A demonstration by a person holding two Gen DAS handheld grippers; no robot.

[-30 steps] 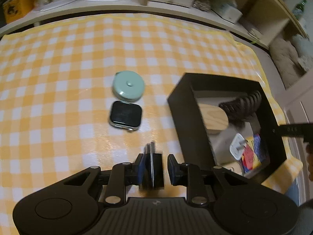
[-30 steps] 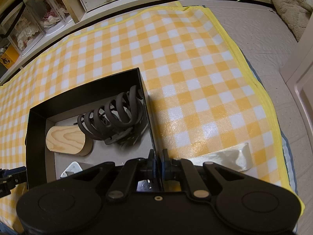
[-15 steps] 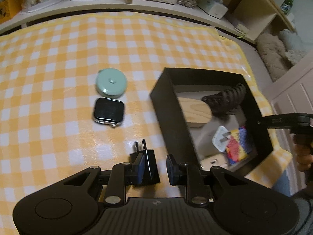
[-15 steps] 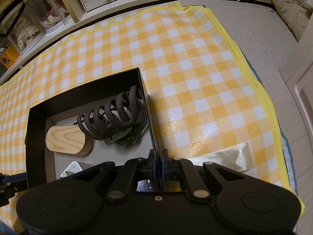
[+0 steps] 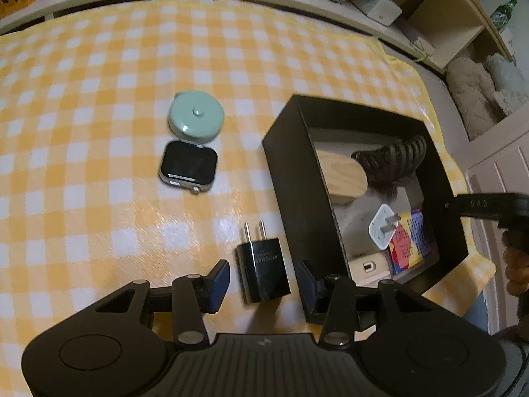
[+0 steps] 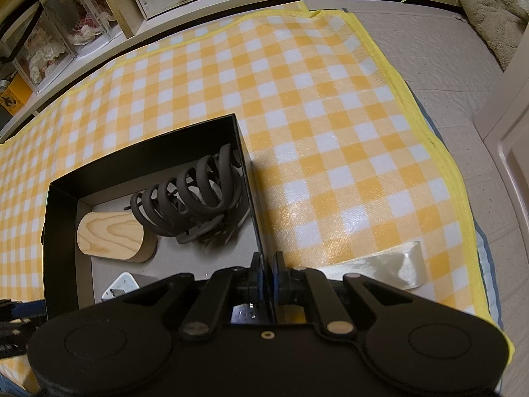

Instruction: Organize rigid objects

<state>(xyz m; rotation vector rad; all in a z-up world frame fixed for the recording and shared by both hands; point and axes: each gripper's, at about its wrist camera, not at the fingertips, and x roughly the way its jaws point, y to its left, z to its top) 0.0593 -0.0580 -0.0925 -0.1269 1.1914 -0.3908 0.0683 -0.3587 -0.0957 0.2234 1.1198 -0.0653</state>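
Left gripper [image 5: 261,279] jaws are seen opening around a black charger [image 5: 263,271] lying free on the checked cloth [image 5: 99,99]; right gripper [image 6: 267,273] is clamped on the black box [image 6: 145,158] wall — contents partly hidden

The yellow-checked tablecloth [image 5: 99,76] looks like woven plastic — glossy, finely textured. The black box [image 5: 297,182] seems matt card with a grey paper floor. The oval block [image 6: 110,235] is bare, grained wood; the charger [image 5: 263,273] — smooth black plastic with metal prongs.
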